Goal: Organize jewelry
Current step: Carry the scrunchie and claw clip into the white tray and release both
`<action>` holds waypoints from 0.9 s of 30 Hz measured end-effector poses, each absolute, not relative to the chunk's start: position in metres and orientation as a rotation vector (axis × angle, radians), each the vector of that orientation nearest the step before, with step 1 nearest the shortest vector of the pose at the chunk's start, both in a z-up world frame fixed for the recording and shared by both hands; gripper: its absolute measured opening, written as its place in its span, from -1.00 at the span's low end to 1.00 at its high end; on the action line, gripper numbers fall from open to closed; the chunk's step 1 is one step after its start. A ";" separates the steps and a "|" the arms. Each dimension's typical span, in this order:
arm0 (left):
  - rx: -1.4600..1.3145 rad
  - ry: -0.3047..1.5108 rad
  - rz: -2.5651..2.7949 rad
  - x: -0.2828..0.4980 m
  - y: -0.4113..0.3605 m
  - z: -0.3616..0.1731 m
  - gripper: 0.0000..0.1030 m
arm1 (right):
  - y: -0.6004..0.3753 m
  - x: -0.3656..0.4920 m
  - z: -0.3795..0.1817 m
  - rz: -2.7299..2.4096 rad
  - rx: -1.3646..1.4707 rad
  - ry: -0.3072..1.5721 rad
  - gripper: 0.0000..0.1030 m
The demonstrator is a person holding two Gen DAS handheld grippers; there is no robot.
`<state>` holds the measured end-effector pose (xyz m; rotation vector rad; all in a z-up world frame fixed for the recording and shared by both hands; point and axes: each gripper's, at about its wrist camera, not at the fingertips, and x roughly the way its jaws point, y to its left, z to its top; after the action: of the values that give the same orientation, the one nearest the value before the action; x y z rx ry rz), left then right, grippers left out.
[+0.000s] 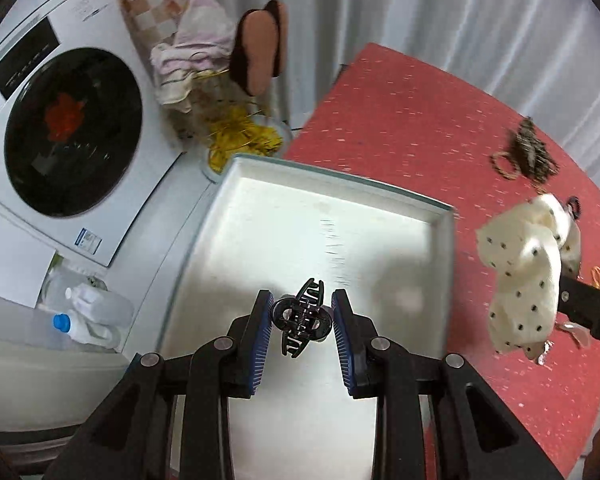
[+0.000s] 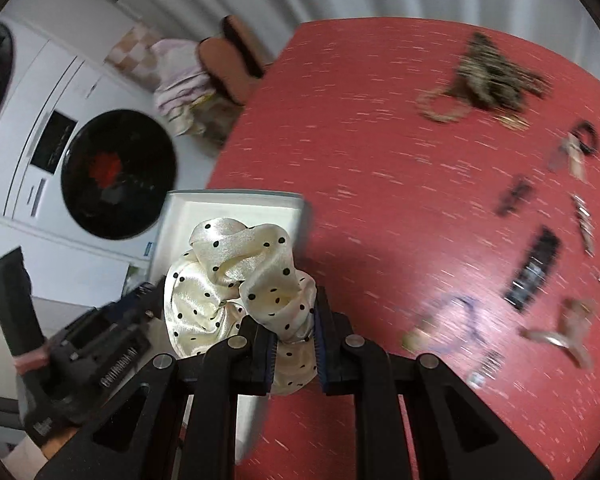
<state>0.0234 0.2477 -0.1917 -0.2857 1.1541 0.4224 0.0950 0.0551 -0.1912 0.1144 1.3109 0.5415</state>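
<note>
My left gripper (image 1: 302,314) is shut on a small black claw hair clip (image 1: 302,318), held above the white tray (image 1: 446,240) at the red table's left end. A cream polka-dot scrunchie (image 2: 236,280) is pinched between the blue pads of my right gripper (image 2: 294,320), hanging over the tray's right edge (image 2: 300,216). From the left wrist view the same scrunchie (image 1: 524,276) shows at the right, with a black finger of the right gripper (image 1: 588,312) behind it. The left gripper's body (image 2: 80,340) appears at the lower left of the right wrist view.
Several hair clips, bands and chains lie scattered on the red table (image 2: 380,160), with a brown tangled pile (image 2: 488,76) at the far side. Left of the table stand a washing machine (image 1: 60,132), plastic bottles (image 1: 88,312), towels (image 1: 188,52) and a bowl of yellow strands (image 1: 244,136).
</note>
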 end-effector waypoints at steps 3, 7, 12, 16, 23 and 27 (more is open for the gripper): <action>-0.291 1.148 0.438 0.024 0.261 -0.203 -0.38 | 0.086 0.104 -0.203 0.564 0.095 1.323 -0.67; -0.321 1.153 0.455 0.030 0.278 -0.219 -0.38 | 0.112 0.117 -0.221 0.567 0.068 1.342 -0.67; -0.304 1.143 0.448 0.043 0.288 -0.232 -0.38 | 0.129 0.130 -0.246 0.551 0.023 1.372 -0.67; -0.300 1.154 0.452 0.048 0.294 -0.244 -0.38 | 0.134 0.137 -0.260 0.524 -0.017 1.394 -0.67; -0.285 1.171 0.442 0.047 0.290 -0.254 -0.38 | 0.129 0.136 -0.270 0.487 -0.090 1.417 -0.67; -0.285 1.174 0.435 0.047 0.286 -0.256 -0.38 | 0.129 0.133 -0.269 0.479 -0.128 1.417 -0.67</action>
<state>0.0475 0.2855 -0.2558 -0.2851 1.1739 0.4346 0.1325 0.1290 -0.2689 -0.1280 1.4173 0.4786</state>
